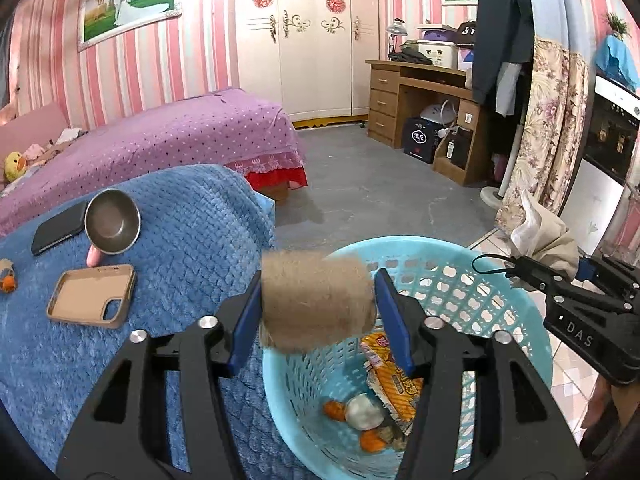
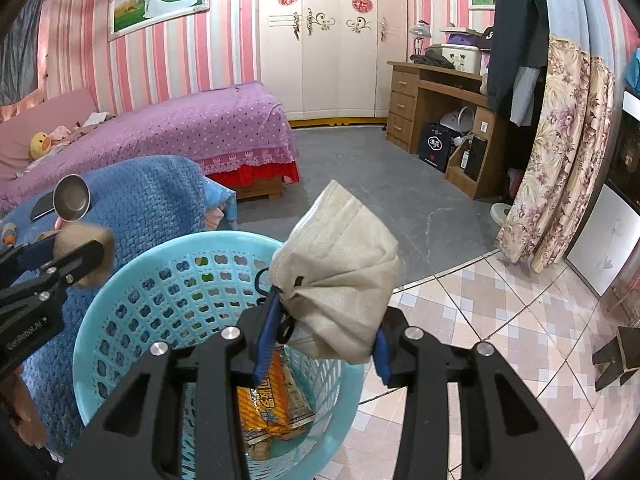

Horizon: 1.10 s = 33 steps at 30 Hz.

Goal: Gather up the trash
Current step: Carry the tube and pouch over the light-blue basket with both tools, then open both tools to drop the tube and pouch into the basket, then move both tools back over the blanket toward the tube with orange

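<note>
Jaws: left gripper (image 1: 316, 312) clenched on a tan cardboard tube (image 1: 316, 300), blurry, lying crosswise between the blue pads, over the near-left rim of the light-blue perforated plastic basket (image 1: 460, 264). Right gripper (image 2: 324, 336) clamped on a crumpled beige face mask (image 2: 340, 280), black ear loop hanging at the left pad, held above the basket's right rim (image 2: 120, 300). From the left wrist view the right gripper (image 1: 520, 272) sits at the basket's far-right edge with the mask (image 1: 548, 236) poking up behind it; from the right wrist view the left gripper (image 2: 60, 260) and tube (image 2: 86, 254) sit at the left rim.

Inside basket: orange snack wrapper (image 1: 396, 380), white crumpled wad (image 1: 362, 412), orange peel bits (image 1: 334, 410), all on the bottom. Wrapper (image 2: 268, 408) also seen under the right gripper.

Basket stands on the floor, touching a blue knitted blanket (image 1: 192, 240). On the blanket: small round metal bowl (image 1: 113, 222) tilted up, black phone (image 1: 58, 228) just behind it, tan phone case (image 1: 94, 294) lying inside-up, near the bowl. Purple dotted bed cover (image 1: 180, 136) beyond, wooden desk (image 1: 416, 96) far right.
</note>
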Motion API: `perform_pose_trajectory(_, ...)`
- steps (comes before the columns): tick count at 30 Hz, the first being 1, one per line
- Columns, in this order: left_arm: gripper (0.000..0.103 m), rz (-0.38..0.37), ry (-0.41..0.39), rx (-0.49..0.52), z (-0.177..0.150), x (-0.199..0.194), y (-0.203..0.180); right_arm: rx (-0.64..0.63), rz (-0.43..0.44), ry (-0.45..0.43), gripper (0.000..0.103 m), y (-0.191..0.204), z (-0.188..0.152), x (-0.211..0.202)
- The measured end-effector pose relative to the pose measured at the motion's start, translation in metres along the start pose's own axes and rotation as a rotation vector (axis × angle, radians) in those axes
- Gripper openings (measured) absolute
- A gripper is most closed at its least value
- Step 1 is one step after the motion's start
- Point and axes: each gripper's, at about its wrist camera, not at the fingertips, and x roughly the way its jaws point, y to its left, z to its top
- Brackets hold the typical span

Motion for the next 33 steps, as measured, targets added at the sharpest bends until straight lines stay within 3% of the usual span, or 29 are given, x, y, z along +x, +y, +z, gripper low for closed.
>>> perform_pose_trajectory(2,0.081,0.002,0.001,-0.015,0.001,0.000,0.005,-0.001,0.005,0.000,0.040,0.001,0.000,0.000)
perform_pose_trajectory(8,0.091,0.050,-0.007,-0.064,0.008,-0.004,0.038,-0.008,0.014,-0.002,0.040,0.008,0.001,0.000)
perform_pose_trajectory(18,0.096,0.142,-0.007,-0.102,0.005,-0.016,0.085,-0.032,0.029,-0.014,0.045,0.033,0.006,-0.002)
perform_pose_trajectory(21,0.096,0.166,-0.008,-0.099,0.002,-0.021,0.098,-0.046,0.028,-0.010,0.051,0.041,0.007,-0.001)
perform_pose_trajectory(23,0.097,0.181,-0.008,-0.100,0.000,-0.026,0.107,-0.048,0.040,-0.013,0.065,0.047,0.007,-0.002)
perform_pose_trajectory(27,0.097,0.204,-0.011,-0.102,-0.002,-0.035,0.124,-0.047,0.048,-0.015,0.076,0.058,0.008,-0.003)
perform_pose_trajectory(29,0.097,0.215,-0.014,-0.102,-0.002,-0.041,0.137,-0.052,0.040,-0.019,0.087,0.067,0.009,-0.003)
perform_pose_trajectory(33,0.097,0.236,-0.022,-0.094,-0.001,-0.051,0.158,-0.074,0.009,-0.014,0.092,0.084,0.011,-0.001)
